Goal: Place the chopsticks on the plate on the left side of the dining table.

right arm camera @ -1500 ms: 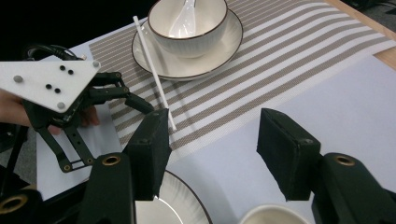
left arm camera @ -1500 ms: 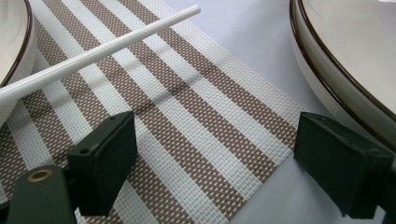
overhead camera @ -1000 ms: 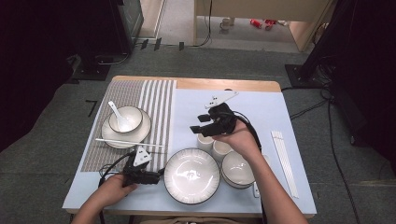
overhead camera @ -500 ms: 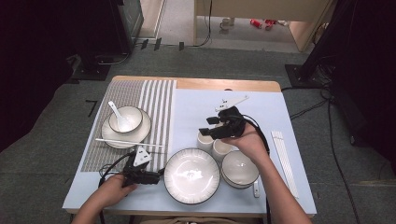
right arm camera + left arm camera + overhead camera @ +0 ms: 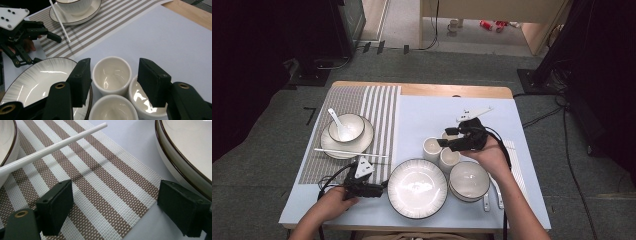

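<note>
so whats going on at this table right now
A person is working among white tableware with a gripper in each hand. The right gripper hovers open over a cluster of three small cups, its jaws on either side of one cup without touching it. The left gripper rests open near the corner of the striped placemat, between a white chopstick and the large plate. Nothing is held yet.
</note>
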Demonstrator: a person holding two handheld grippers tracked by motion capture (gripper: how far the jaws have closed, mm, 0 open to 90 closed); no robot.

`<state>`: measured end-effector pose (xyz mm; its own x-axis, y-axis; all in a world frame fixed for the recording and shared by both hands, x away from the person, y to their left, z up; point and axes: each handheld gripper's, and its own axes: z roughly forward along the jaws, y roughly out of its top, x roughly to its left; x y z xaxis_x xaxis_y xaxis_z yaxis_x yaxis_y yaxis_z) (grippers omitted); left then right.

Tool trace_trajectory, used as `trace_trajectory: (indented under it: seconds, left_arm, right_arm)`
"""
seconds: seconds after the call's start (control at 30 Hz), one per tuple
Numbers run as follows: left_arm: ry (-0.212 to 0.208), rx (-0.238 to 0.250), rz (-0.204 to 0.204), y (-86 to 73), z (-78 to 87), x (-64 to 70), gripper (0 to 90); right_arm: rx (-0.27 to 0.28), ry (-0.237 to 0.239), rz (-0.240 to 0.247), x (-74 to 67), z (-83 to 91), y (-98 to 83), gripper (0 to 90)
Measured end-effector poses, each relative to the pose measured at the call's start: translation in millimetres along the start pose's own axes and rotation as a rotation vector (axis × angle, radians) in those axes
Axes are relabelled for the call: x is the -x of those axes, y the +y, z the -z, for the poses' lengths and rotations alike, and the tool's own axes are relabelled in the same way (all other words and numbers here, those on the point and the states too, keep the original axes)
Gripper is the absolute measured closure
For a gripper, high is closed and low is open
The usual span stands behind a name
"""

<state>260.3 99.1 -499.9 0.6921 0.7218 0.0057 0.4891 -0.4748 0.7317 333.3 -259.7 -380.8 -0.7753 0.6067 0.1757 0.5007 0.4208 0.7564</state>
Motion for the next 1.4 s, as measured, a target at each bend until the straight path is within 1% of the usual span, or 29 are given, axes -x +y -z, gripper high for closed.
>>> trace_trajectory:
  seconds: [0.13,0.27,0.3,0.37,0.5,0.67,0.77,0.83,0.9,1.07,1.4]
  left_arm:
    - [0.000,-0.001,-0.001,0.0,0.1,-0.1,13.6]
    - [0.000,-0.001,-0.001,0.0,0.1,-0.1,13.6]
    - [0.000,0.000,-0.001,0.0,0.0,-0.1,13.6]
    - [0.000,0.000,-0.001,0.0,0.0,-0.1,13.6]
    - [0.000,-0.001,-0.001,0.0,0.1,-0.1,13.6]
    - [0.001,0.002,0.001,0.0,-0.1,0.0,13.5]
    - [0.001,0.002,0.001,0.0,-0.1,0.1,13.6]
    - [0.001,0.003,0.001,0.0,-0.1,0.1,13.5]
    - [0.002,0.002,0.001,0.0,-0.1,0.0,13.6]
    - [-0.001,0.001,0.002,-0.1,0.0,0.1,13.5]
    - [0.001,0.000,-0.002,0.0,0.1,-0.1,13.6]
  right_arm:
    - [0.003,-0.011,-0.007,3.2,6.6,-7.7,44.3]
    - [-0.006,-0.025,-0.011,5.5,10.4,-14.0,44.9]
    - [-0.003,-0.029,-0.009,6.2,11.1,-14.8,44.9]
    - [0.005,-0.029,-0.021,7.4,12.9,-16.2,45.0]
    - [0.012,-0.035,-0.020,9.3,16.6,-18.5,45.3]
    - [0.026,-0.040,-0.031,10.7,21.2,-21.8,45.6]
    - [0.027,-0.046,-0.030,11.2,23.2,-24.8,45.6]
    - [0.026,-0.046,-0.040,12.0,24.3,-27.5,45.7]
    - [0.024,-0.056,-0.036,13.1,25.3,-30.8,45.7]
    - [0.023,-0.075,-0.054,16.3,30.1,-38.3,46.3]
    - [0.011,-0.102,-0.043,18.5,34.0,-48.8,46.5]
